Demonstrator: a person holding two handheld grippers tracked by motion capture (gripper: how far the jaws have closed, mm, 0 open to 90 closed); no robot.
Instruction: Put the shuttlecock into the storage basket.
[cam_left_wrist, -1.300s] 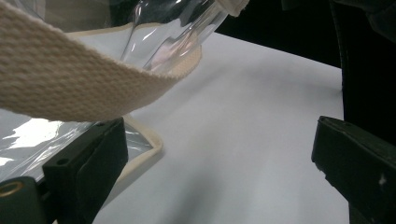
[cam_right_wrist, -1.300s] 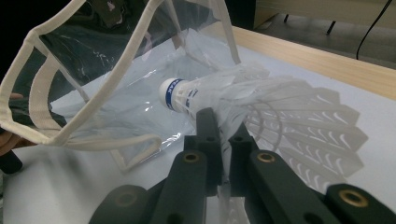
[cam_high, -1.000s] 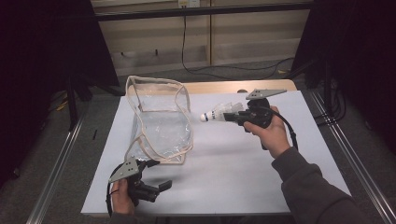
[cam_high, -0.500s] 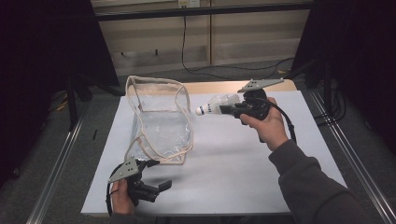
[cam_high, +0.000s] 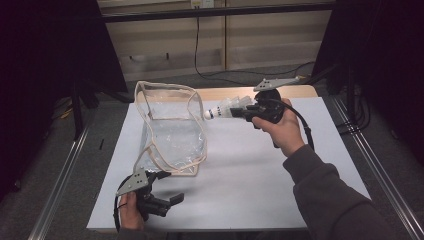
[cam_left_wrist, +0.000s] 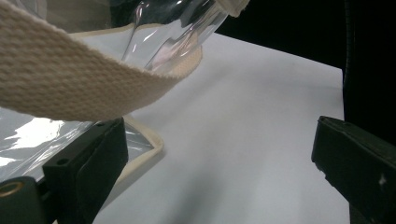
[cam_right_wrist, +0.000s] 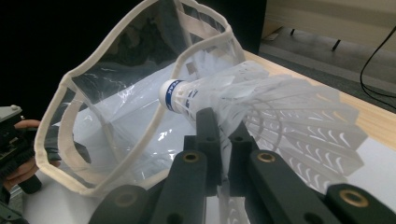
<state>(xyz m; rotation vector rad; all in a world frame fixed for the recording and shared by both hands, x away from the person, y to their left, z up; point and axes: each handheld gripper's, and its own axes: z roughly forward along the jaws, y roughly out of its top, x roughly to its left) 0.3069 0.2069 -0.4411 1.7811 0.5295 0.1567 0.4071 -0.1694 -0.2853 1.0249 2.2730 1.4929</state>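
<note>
A clear plastic bag with beige fabric trim stands on the white table, its mouth turned toward the right. My right gripper is shut on a white shuttlecock and holds it in the air just right of the bag's mouth, cork end toward the bag. In the right gripper view the jaws pinch the feather skirt of the shuttlecock, with the bag beyond. My left gripper rests open at the bag's near corner. Its jaws stand wide, the bag's trim over the left one.
A wooden strip shows along the table's far edge. Metal rails run down both sides of the table, and cables lie on the floor behind it. Dark curtains hang at the left and right.
My right gripper has risen and moved left with the shuttlecock, closer to the bag's mouth. The left gripper and the bag have stayed put.
</note>
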